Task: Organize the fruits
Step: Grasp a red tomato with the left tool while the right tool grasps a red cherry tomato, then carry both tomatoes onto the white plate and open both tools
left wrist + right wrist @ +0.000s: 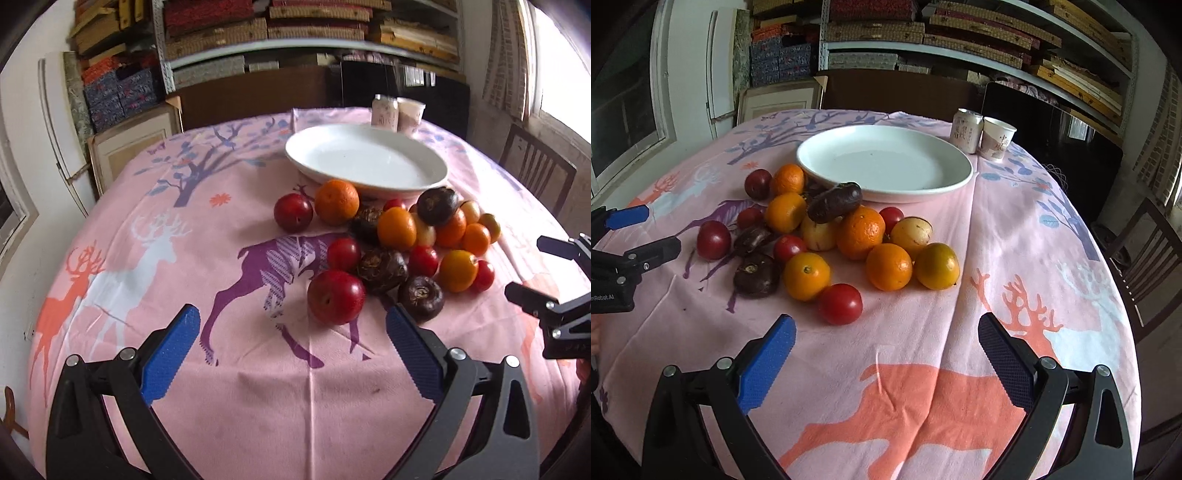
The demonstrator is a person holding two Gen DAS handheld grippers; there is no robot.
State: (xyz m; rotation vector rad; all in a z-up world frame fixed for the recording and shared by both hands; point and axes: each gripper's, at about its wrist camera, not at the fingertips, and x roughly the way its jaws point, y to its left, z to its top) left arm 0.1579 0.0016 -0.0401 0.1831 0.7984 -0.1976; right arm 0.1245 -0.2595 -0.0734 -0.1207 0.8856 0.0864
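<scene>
Both tongs released, nothing gripped: left tongs point(293, 334) hover low over the pink-cloth bench point(229, 387) w/ a red plum point(336, 297) just ahead betw. the blue pads, right tongs point(886, 345) likewise w/ a red tomato point(840, 303) just ahead, slightly left. Fruit pile point(849, 229) (oranges, tomatoes, dark water chestnuts, yellowish fruits) sits on the cloth beyond both tongs, touching the near rim of the white plate point(886, 162); can point(967, 131) & paper cup point(997, 142) stand past the plate, far right.
</scene>
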